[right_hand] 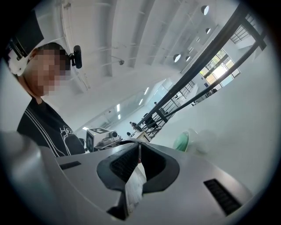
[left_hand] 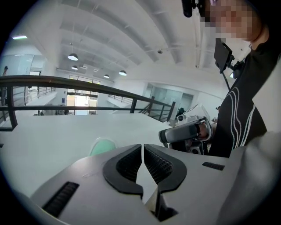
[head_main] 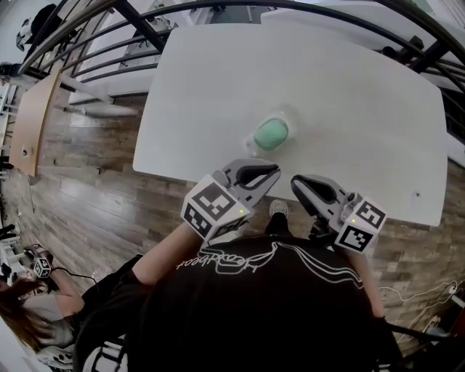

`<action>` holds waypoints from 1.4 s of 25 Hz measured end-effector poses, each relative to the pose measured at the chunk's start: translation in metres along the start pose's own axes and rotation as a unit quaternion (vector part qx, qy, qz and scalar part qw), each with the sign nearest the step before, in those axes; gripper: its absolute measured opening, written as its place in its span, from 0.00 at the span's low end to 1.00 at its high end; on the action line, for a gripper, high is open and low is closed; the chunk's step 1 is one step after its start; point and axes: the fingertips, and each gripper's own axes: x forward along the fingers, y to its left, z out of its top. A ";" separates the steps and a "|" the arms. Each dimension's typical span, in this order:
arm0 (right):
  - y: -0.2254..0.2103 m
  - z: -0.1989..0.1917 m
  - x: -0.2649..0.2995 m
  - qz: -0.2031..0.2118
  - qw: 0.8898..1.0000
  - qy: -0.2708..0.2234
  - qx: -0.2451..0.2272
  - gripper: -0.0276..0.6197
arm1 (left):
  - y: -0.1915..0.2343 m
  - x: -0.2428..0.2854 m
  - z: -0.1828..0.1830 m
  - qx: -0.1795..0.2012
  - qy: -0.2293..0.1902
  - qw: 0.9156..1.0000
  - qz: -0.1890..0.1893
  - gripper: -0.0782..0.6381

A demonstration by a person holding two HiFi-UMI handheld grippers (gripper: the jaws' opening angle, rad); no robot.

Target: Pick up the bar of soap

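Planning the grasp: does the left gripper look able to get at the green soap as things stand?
Probably yes. The green soap lies on the white table just ahead of the left gripper, nothing between them. Its jaws are shut, though, and would have to open first.

Left open white table [head_main: 349,94] on every side of the bar of soap [head_main: 271,134]. Put nothing between the soap and the left hand-held gripper [head_main: 272,173] or the right hand-held gripper [head_main: 298,183], both at the near edge with jaws closed. Kept the dark railing [head_main: 218,7] beyond the table's far side, well apart from the soap.
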 end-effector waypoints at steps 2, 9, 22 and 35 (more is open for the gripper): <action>-0.002 0.000 0.004 0.005 1.000 0.002 0.000 0.07 | 0.005 0.003 -0.002 0.001 0.005 1.000 0.003 0.12; -0.017 0.008 0.013 0.014 1.000 0.007 0.003 0.07 | 0.028 0.013 -0.002 0.030 0.029 0.999 0.027 0.13; -0.043 0.012 0.012 0.010 1.000 0.009 0.021 0.07 | 0.069 0.035 -0.020 0.046 0.072 0.993 0.081 0.37; -0.057 0.014 0.015 0.005 1.000 0.014 0.022 0.07 | 0.091 0.052 -0.036 0.071 0.121 0.985 0.095 0.48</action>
